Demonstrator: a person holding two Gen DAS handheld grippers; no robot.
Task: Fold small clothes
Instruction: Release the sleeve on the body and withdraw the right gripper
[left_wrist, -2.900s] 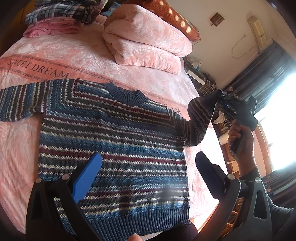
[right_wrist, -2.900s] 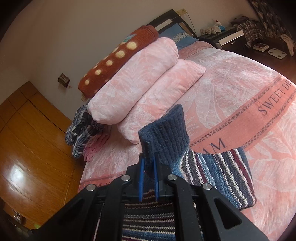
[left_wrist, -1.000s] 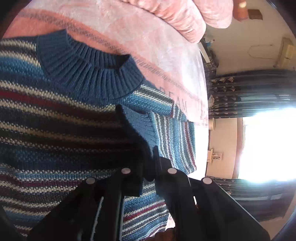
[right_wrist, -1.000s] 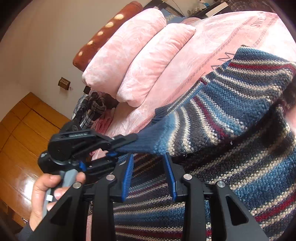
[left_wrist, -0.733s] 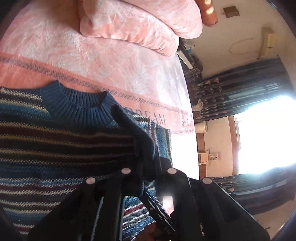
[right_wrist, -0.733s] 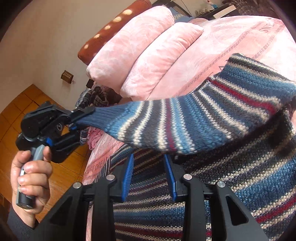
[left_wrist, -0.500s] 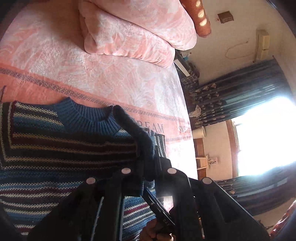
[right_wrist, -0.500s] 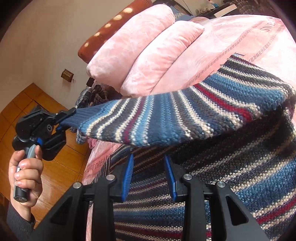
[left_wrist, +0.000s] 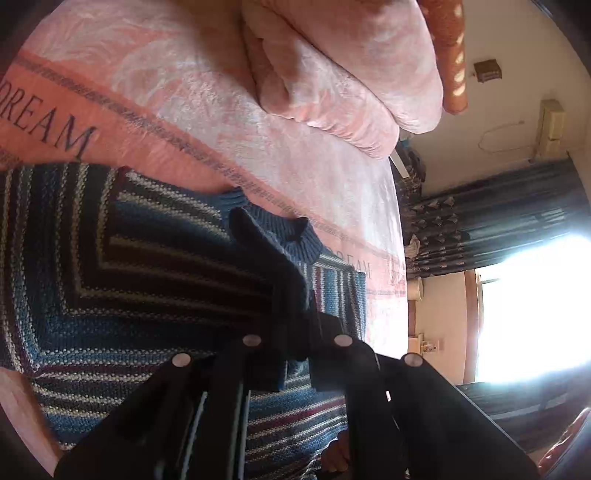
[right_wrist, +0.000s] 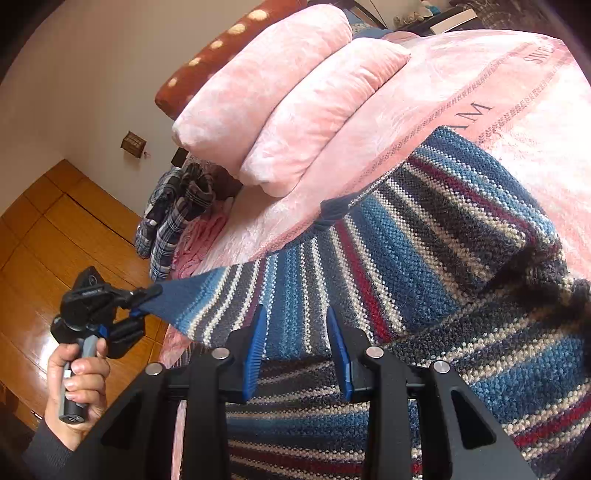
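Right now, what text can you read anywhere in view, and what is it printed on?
"DREAM": partly cut off, on the salmon band of the pink bedspread, left wrist view.
"DREAM" again, smaller and fainter, beyond the striped knit sweater.
"AM" and "SWE": cut-off fragments on the same band, right wrist view.
Lettering on the black left gripper: too small to read.

Each gripper is black plastic: the right gripper (right_wrist: 297, 350) has two bright blue ribbed finger pads (right_wrist: 255, 349) and round silver screws (right_wrist: 373, 352) on its arms. The left gripper (right_wrist: 142, 301) has a grey handle, blue trim and small white lettering, gripped by a hand (right_wrist: 79, 384) in a dark sleeve (right_wrist: 46, 456).
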